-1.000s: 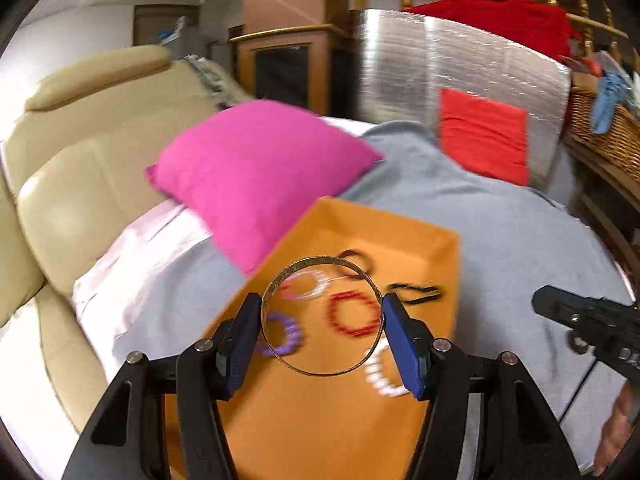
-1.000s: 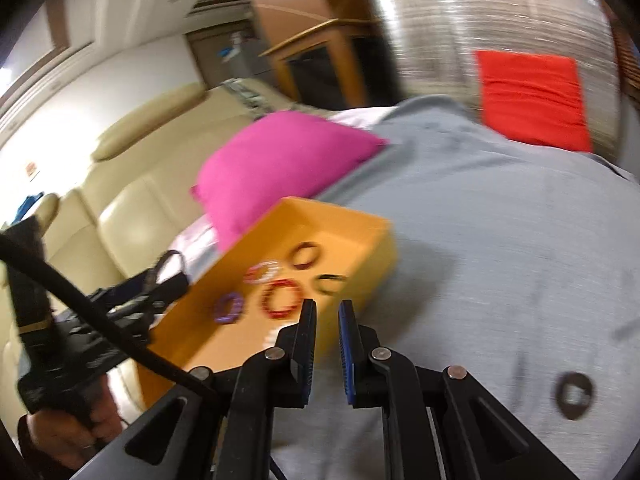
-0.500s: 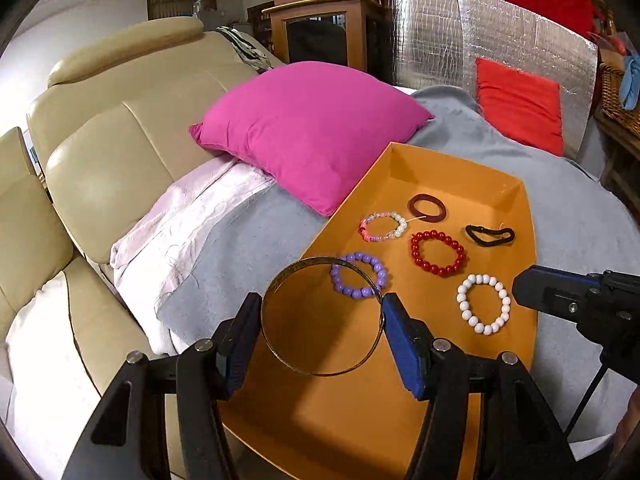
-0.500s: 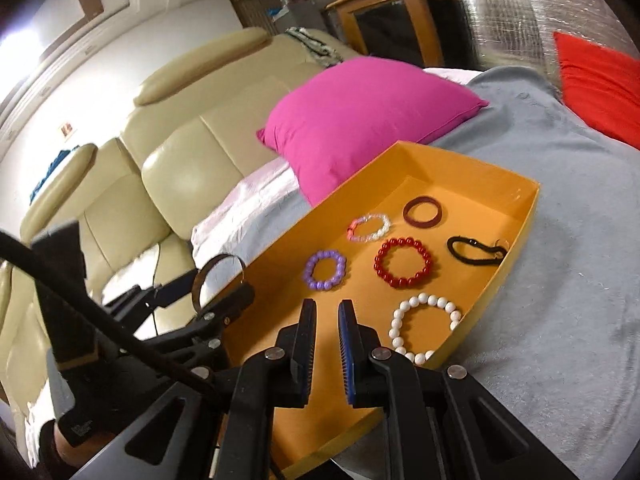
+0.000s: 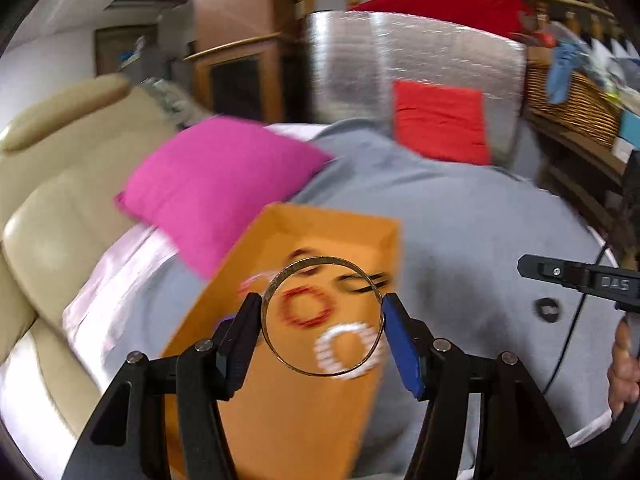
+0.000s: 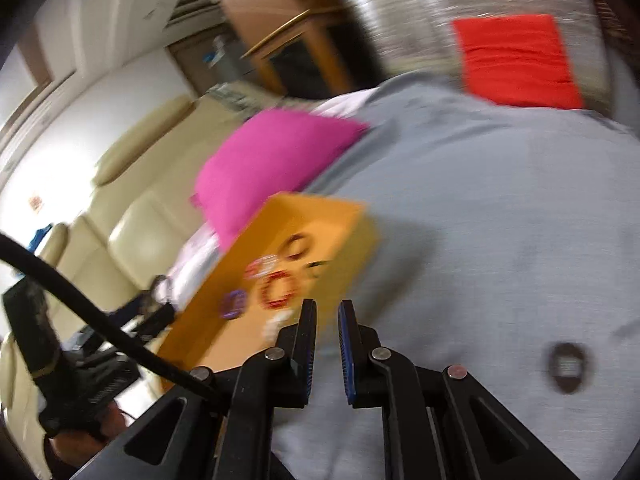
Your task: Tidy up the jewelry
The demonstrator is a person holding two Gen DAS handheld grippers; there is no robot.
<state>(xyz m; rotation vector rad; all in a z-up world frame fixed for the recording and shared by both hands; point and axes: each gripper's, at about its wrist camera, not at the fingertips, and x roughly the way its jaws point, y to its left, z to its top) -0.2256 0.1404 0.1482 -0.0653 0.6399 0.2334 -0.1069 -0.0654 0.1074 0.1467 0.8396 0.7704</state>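
Observation:
My left gripper (image 5: 321, 301) is shut on a thin gold bangle (image 5: 320, 373), gripped across its width and held above the orange tray (image 5: 280, 408). In the tray lie a red bead bracelet (image 5: 285, 309), a white bead bracelet (image 5: 325, 351), a black hair tie (image 5: 366, 281) and a purple bracelet (image 6: 232, 305), all blurred. My right gripper (image 6: 328, 305) is shut with nothing between its pads, over the tray's right edge (image 6: 360, 240) and the grey blanket (image 6: 480, 240). A small dark ring (image 6: 568, 366) lies on the blanket to its right.
A pink cushion (image 5: 216, 176) lies behind the tray, against a cream sofa (image 5: 44, 216). A red cushion (image 5: 440, 124) leans on a silver foil panel (image 5: 360, 64) at the back. A wicker basket (image 5: 572, 96) stands at the far right.
Both views swung left toward the sofa and tray, then back right, and are now blurred. The bangle stays between the left fingers. The dark ring on the blanket is in view again.

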